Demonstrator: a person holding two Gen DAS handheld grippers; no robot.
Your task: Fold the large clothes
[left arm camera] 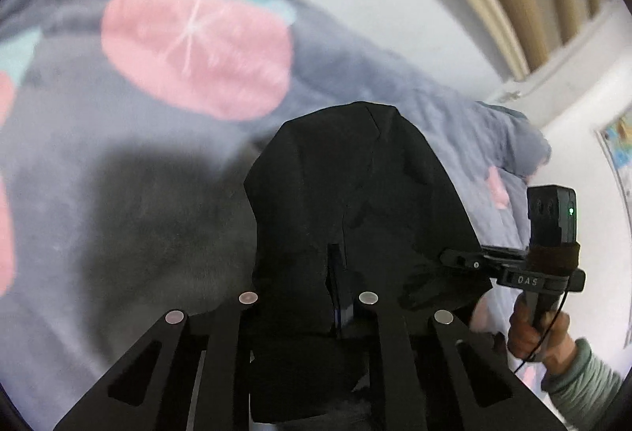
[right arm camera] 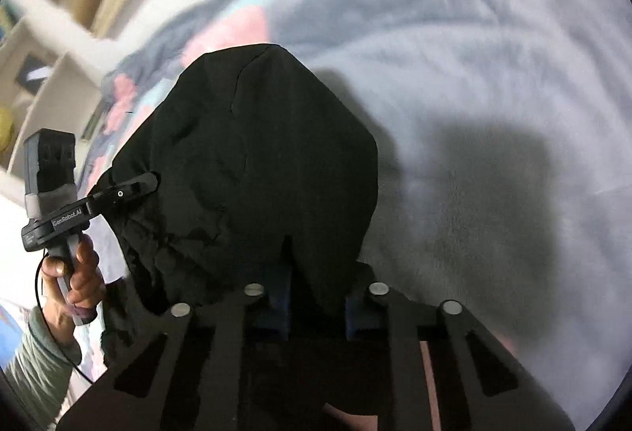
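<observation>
- Black garment (left arm camera: 355, 214): lifted over the grey blanket (left arm camera: 98, 154).
- Left gripper (left arm camera: 335, 297): clamped on its edge.
- Right gripper (right arm camera: 316, 285): clamped likewise.
- Advice: keep both corners level, cloth taut, lower evenly.

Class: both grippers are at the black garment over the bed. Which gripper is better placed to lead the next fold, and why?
Neither clearly. The left gripper and the right gripper are both shut on the black garment, side by side at similar height above the patterned blanket. They should probably move together.

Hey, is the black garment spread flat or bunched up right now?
Bunched: the garment drapes in a rumpled mound from both tongs, above the blanket.
</observation>
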